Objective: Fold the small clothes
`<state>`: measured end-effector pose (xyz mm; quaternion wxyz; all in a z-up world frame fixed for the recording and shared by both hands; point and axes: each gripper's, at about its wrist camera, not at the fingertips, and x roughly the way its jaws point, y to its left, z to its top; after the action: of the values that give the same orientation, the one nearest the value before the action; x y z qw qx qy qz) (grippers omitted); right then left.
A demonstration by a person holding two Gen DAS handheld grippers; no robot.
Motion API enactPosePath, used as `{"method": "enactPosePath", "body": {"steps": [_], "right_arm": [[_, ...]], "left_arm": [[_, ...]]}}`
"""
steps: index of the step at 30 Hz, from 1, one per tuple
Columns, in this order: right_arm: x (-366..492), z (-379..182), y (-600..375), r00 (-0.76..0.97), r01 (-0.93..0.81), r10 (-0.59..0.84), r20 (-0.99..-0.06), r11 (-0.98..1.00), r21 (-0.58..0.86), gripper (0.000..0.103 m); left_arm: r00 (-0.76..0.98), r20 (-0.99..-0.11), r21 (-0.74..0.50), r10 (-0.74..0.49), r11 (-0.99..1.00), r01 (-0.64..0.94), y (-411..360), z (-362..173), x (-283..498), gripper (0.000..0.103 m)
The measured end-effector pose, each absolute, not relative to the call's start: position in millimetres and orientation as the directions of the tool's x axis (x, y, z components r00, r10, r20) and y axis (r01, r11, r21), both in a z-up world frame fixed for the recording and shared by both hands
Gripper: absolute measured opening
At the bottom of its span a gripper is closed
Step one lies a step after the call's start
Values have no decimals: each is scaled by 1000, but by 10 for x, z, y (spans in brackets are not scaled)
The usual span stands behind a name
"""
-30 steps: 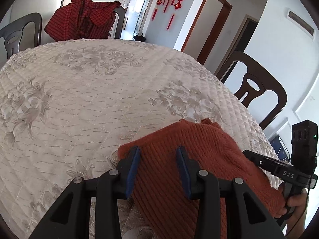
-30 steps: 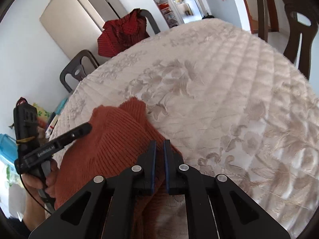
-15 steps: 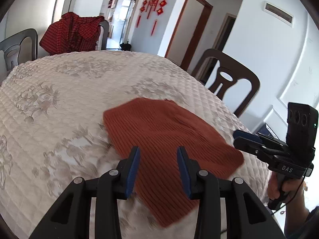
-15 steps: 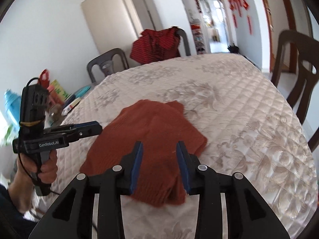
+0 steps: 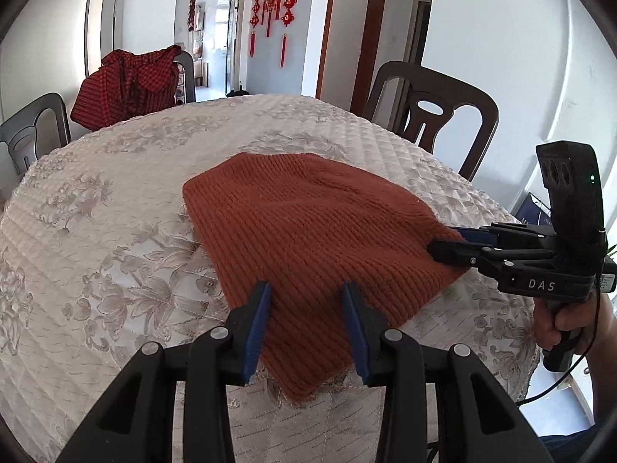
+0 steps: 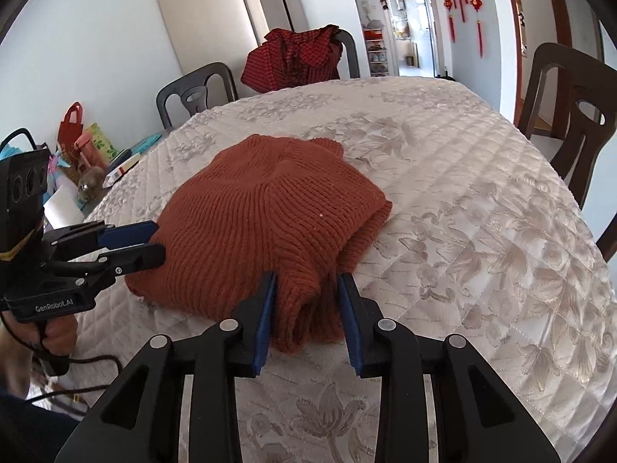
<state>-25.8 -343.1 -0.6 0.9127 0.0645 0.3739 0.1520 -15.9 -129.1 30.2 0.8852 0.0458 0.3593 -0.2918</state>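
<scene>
Because both hand-held grippers stood open astride the rust knit garment (image 6: 266,223), left hand-held gripper (image 5: 306,295) at one edge and right hand-held gripper (image 6: 306,287) at its bunched corner, closing might have dragged the folded layers askew across the quilted surface (image 6: 482,200). Half a second earlier, both hovered farther back.

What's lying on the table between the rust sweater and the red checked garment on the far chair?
Nothing: only bare quilted tablecloth separates the rust sweater from the red checked garment, in both wrist views.
</scene>
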Motion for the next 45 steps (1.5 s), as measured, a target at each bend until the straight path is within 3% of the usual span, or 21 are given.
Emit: {"method": "enactPosePath", "body": {"steps": [3, 14, 16, 19, 25, 29, 31, 33, 38, 45], "right_arm": [[-236, -24, -3480, 673, -202, 319, -667, 947, 249, 45], [-371, 273, -3424, 726, -198, 296, -621, 954, 223, 45], [-354, 305, -3405, 734, -204, 297, -611, 954, 219, 41], [-308, 310, -3371, 736, -208, 297, -609, 954, 215, 26], [-128, 130, -3333, 685, -197, 306, -661, 952, 236, 26], [-114, 173, -3484, 683, -180, 364, -633, 924, 337, 27], [-69, 193, -3591, 686, -162, 391, -613, 904, 396, 46], [4, 166, -3701, 688, -132, 414, -596, 879, 459, 54], [270, -55, -3859, 639, -54, 464, -613, 822, 566, 54], [424, -174, -3964, 632, -39, 524, -571, 758, 652, 54]], "left_arm": [[566, -666, -153, -486, 831, 535, -1272, 323, -150, 41], [609, -666, -189, -431, 887, 422, -1084, 438, -72, 45], [610, -669, -194, -425, 892, 409, -1068, 434, -41, 45], [612, -673, -197, -415, 898, 393, -1064, 419, 14, 45], [586, -690, -226, -425, 896, 383, -1052, 328, 113, 45], [587, -668, -286, -457, 886, 365, -926, 343, 191, 45], [568, -666, -341, -485, 874, 346, -866, 303, 276, 45], [546, -659, -396, -517, 856, 333, -828, 251, 357, 45], [496, -641, -490, -585, 810, 322, -786, 125, 483, 53], [456, -625, -553, -633, 772, 314, -804, 21, 587, 55]]}}
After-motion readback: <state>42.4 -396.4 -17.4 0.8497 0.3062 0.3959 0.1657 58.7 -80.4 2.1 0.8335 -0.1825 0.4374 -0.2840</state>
